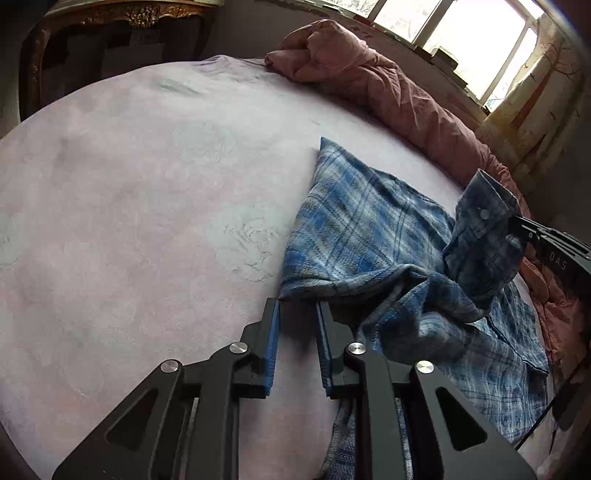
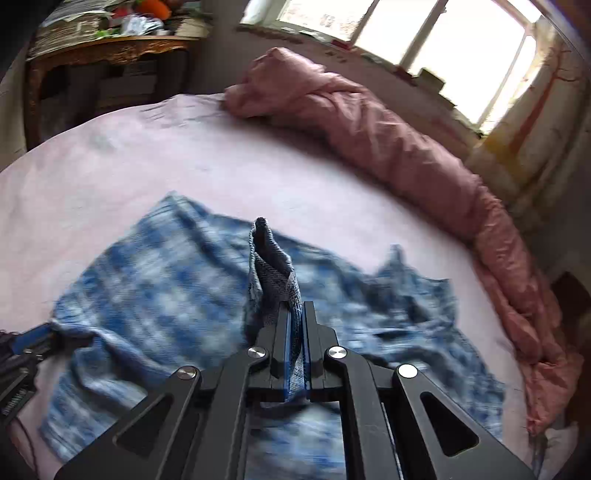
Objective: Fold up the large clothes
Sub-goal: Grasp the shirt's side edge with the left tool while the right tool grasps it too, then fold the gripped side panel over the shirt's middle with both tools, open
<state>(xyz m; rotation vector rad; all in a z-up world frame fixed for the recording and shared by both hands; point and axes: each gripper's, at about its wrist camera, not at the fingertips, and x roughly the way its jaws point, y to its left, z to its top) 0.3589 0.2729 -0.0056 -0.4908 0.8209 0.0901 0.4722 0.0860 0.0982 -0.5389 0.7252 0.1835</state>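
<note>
A blue plaid shirt (image 1: 369,229) lies crumpled on the pink bed sheet (image 1: 129,184). In the left wrist view my left gripper (image 1: 298,302) stands open, tips at the shirt's near corner, with bare sheet showing between the pads. To the right, my right gripper (image 1: 515,221) holds a buttoned cuff (image 1: 484,221) lifted off the bed. In the right wrist view the right gripper (image 2: 295,304) is shut on that fold of the cuff (image 2: 273,258), which sticks up past its tips. The shirt (image 2: 166,295) is blurred below. The left gripper (image 2: 37,339) shows at the left edge, by a shirt corner.
A rolled pink-brown quilt (image 2: 369,129) runs along the far and right side of the bed. Behind it are a bright window (image 2: 443,33) and a curtain (image 2: 535,110). A carved wooden table (image 2: 110,51) with clutter stands beyond the far left corner.
</note>
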